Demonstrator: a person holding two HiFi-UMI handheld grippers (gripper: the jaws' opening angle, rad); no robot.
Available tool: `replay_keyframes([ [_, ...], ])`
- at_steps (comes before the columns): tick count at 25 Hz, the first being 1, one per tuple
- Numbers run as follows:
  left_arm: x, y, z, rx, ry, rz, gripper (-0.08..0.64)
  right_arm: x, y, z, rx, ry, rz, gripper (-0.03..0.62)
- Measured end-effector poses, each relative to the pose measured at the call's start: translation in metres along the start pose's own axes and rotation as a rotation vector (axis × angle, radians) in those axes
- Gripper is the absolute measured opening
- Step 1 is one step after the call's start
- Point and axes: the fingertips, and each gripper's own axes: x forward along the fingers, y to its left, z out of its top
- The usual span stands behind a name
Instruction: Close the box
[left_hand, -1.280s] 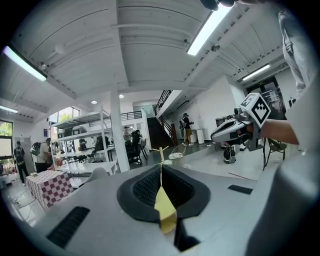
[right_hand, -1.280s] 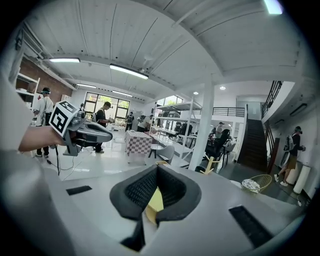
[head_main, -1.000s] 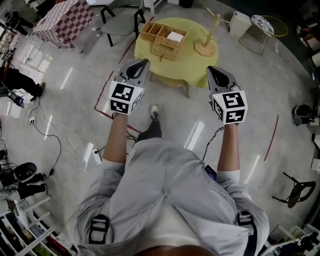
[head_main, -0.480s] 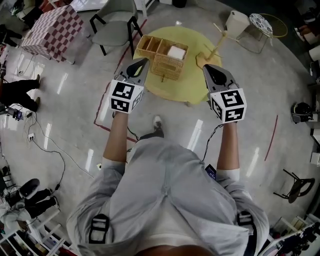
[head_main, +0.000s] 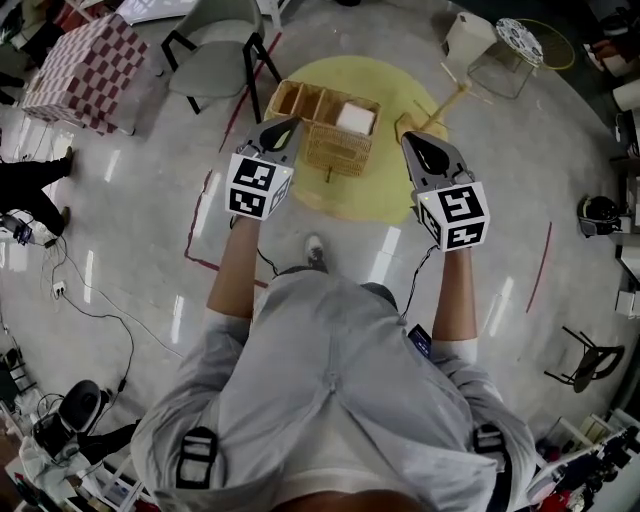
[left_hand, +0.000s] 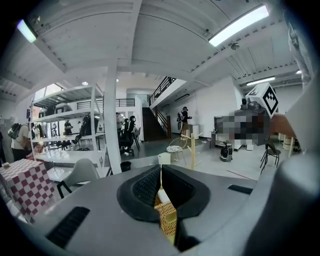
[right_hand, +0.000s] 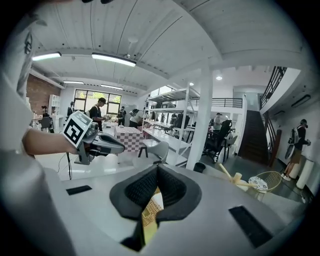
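Item: box, woven wicker, partitioned, standing on the round yellow counter at your 12 o'clock, well apart from both tools and roughly between their lines of aim. One compartment holds a white item; the others look empty. A woven panel faces you on the near side with a small peg below it, which is probably the lid or its catch, though the head view cannot settle that. Handling, as a judgement: light, fairly stiff but springy; the rough weave should grip well, thin strands could snag or crack under a hard pinch, and the whole box may slide on the counter if pushed from one side. Take the lid at its free edge or by the peg, and steady the body wall with the other tool. Left gripper: fingers pressed together, holding nothing. Right gripper: fingers likewise together, holding nothing. Also present: wooden stand at 1 o'clock on the counter, chair at 11 o'clock. Writing: none legible; no brand or label shows on the box, and the marker cube carries only black-and-white square patterns.
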Motion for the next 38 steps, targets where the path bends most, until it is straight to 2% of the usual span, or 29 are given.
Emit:
replay_keyframes([
  [5, 0.028, 0.011, -0.031, -0.038, 0.062, -0.008, 0.035, 0.021, -0.011, -0.02, 0.014, 0.051, 0.006, 0.021],
  [10, 0.056, -0.004, -0.082, -0.095, 0.156, -0.027, 0.035, 0.044, -0.027, -0.051, 0.041, 0.106, 0.036, 0.023],
  [16, 0.082, -0.032, -0.167, -0.226, 0.359, 0.019, 0.035, 0.064, -0.05, -0.096, 0.086, 0.163, 0.108, 0.023],
  [19, 0.092, -0.04, -0.204, -0.293, 0.433, 0.026, 0.038, 0.075, -0.058, -0.111, 0.09, 0.185, 0.133, 0.022],
  [21, 0.098, -0.047, -0.224, -0.316, 0.473, 0.021, 0.077, 0.08, -0.061, -0.121, 0.095, 0.197, 0.149, 0.022],
  [26, 0.109, -0.066, -0.267, -0.362, 0.559, 0.01, 0.103, 0.088, -0.062, -0.147, 0.109, 0.235, 0.182, 0.023],
  [32, 0.117, -0.091, -0.295, -0.402, 0.62, -0.031, 0.143, 0.083, -0.057, -0.167, 0.136, 0.273, 0.201, 0.023],
  [35, 0.121, -0.096, -0.308, -0.392, 0.658, -0.025, 0.146, 0.078, -0.057, -0.175, 0.144, 0.288, 0.195, 0.023],
  [38, 0.126, -0.094, -0.318, -0.359, 0.703, 0.013, 0.12, 0.074, -0.061, -0.18, 0.143, 0.302, 0.19, 0.023],
])
